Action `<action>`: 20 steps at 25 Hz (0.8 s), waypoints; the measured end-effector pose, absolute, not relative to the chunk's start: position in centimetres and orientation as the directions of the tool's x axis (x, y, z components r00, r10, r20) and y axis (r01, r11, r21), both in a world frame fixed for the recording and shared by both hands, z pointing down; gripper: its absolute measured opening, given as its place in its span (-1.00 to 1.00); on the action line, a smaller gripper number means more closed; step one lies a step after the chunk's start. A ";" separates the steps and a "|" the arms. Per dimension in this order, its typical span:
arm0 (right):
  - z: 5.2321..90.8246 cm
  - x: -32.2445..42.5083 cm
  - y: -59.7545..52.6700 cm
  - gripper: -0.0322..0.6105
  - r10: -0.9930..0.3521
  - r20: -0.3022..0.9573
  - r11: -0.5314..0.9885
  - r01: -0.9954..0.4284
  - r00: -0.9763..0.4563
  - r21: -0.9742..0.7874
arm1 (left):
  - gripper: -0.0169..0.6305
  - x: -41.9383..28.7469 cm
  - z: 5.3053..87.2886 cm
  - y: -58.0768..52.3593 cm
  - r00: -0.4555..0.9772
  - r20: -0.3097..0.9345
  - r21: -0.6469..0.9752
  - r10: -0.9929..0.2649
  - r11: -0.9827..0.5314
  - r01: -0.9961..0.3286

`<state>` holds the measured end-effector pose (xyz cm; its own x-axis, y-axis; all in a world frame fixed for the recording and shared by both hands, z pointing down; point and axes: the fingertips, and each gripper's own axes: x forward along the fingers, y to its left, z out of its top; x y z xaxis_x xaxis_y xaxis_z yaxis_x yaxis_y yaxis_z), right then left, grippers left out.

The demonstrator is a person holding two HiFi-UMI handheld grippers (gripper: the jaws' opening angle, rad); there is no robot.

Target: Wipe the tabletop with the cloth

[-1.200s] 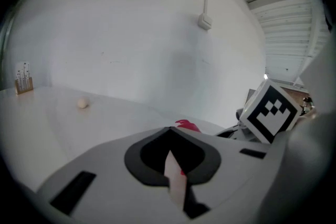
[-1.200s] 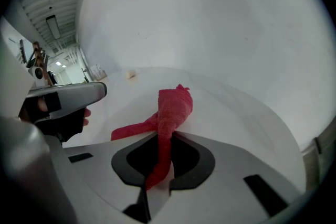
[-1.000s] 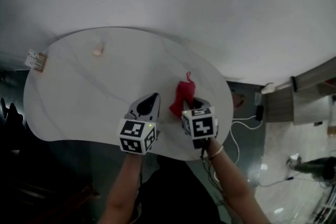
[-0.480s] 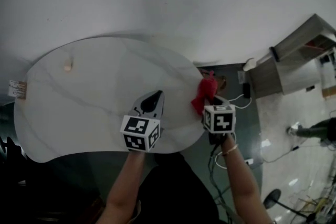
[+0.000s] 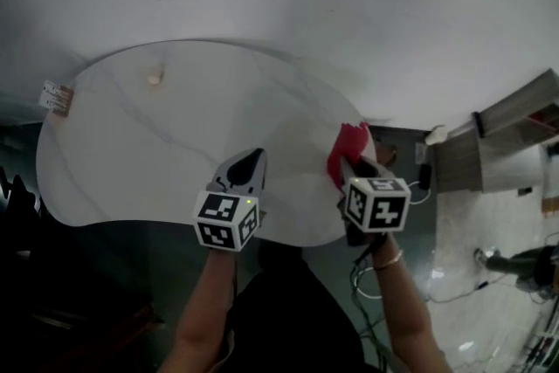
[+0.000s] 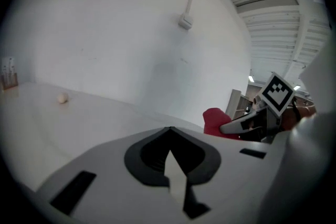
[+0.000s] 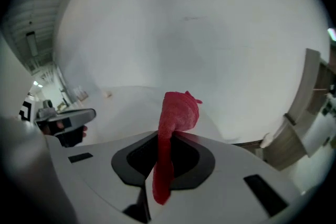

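Behind right tool (image 5: 352, 172), half the cloth (image 5: 350, 142)

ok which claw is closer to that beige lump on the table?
Left. The left claw, shut and empty, is over the tabletop's near edge, the beige lump beyond it to the left. The right claw, shut on the red cloth, is at the right edge, farther off.
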<state>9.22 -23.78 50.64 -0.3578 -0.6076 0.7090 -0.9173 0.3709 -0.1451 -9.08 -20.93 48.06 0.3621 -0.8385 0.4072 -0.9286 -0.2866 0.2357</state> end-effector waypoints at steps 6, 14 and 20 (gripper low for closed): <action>50.3 -9.4 -19.6 -0.76 -0.382 0.631 0.634 -0.689 -0.675 -0.353 | -0.94 -18.1 47.7 -17.1 0.182 0.415 0.231 -0.892 -0.091 -0.969; 54.6 -20.5 -15.2 -0.76 -0.233 0.677 0.731 -0.585 -0.698 -0.352 | -0.94 -25.4 47.9 -11.8 0.029 0.443 0.215 -0.896 0.075 -0.974; 56.0 -18.6 -15.5 -0.76 -0.268 0.725 0.765 -0.598 -0.634 -0.240 | -0.94 -24.4 48.3 -12.0 0.065 0.439 0.249 -0.896 0.052 -0.967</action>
